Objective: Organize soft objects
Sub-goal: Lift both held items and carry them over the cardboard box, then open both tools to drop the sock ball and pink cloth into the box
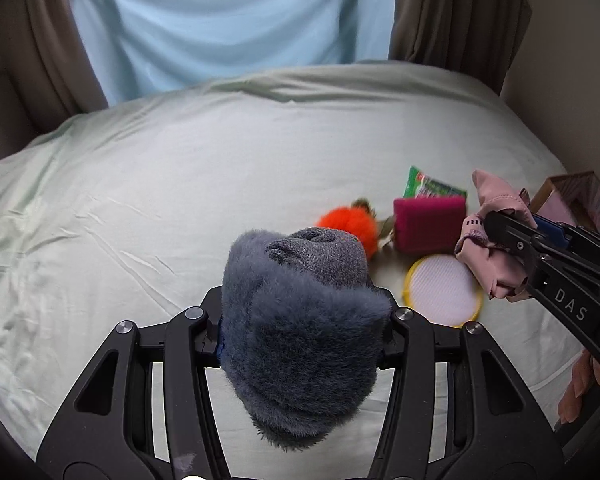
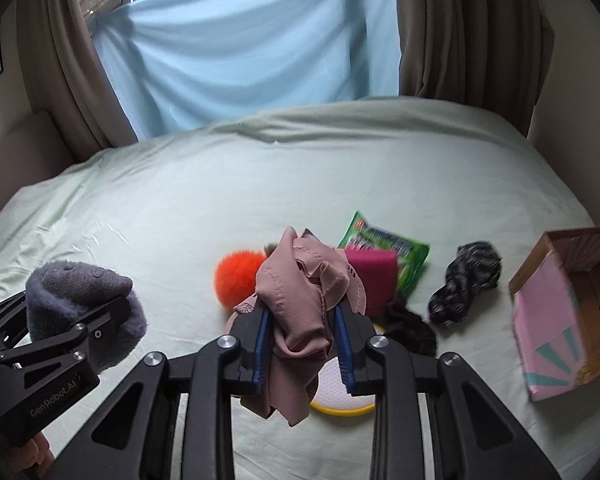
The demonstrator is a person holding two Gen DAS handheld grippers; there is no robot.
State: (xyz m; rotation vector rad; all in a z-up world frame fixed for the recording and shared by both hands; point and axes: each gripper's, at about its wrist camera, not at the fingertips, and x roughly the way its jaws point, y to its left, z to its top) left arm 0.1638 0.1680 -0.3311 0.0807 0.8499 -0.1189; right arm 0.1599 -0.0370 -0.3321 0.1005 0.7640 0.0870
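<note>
My left gripper is shut on a grey fuzzy sock and holds it above the bed; it also shows in the right wrist view. My right gripper is shut on a bunched pink cloth, held above the bed; the cloth also shows in the left wrist view. An open pink cardboard box stands at the right on the bed.
On the pale green bed sheet lie an orange pom-pom, a magenta sponge, a green packet, a yellow-rimmed white disc, a black scrunchie and a black-and-white patterned cloth. Curtains hang behind.
</note>
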